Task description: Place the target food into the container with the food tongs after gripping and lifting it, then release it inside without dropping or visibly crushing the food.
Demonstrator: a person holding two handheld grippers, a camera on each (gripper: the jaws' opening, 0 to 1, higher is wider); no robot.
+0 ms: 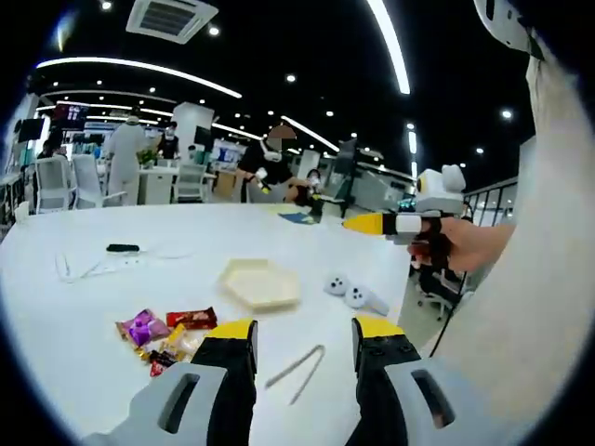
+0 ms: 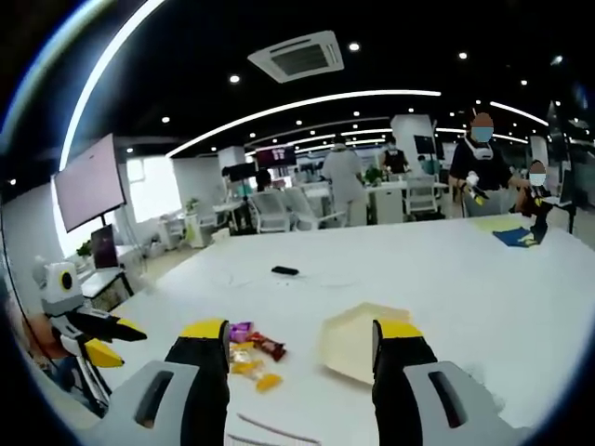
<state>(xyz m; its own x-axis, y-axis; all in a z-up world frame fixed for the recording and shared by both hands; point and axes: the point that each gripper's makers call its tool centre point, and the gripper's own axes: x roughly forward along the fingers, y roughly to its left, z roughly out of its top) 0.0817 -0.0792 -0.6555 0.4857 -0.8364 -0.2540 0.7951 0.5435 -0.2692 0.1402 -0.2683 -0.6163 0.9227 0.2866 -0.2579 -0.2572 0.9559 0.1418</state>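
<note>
1. The left gripper point(image 1: 304, 336) is held above the white worktop point(image 1: 186, 232), jaws apart and nothing between them.
2. The food tongs point(image 1: 297, 369) are seen lying on the worktop just beyond and between its jaws.
3. The wrapped snacks point(image 1: 165, 333) are piled beside its left jaw; the hexagonal container point(image 1: 259, 283) sits further ahead.
4. The right gripper point(image 2: 299, 336) is likewise spread and empty, the container point(image 2: 351, 346) lying between its jaws and the snacks point(image 2: 251, 355) by its left jaw.
</note>
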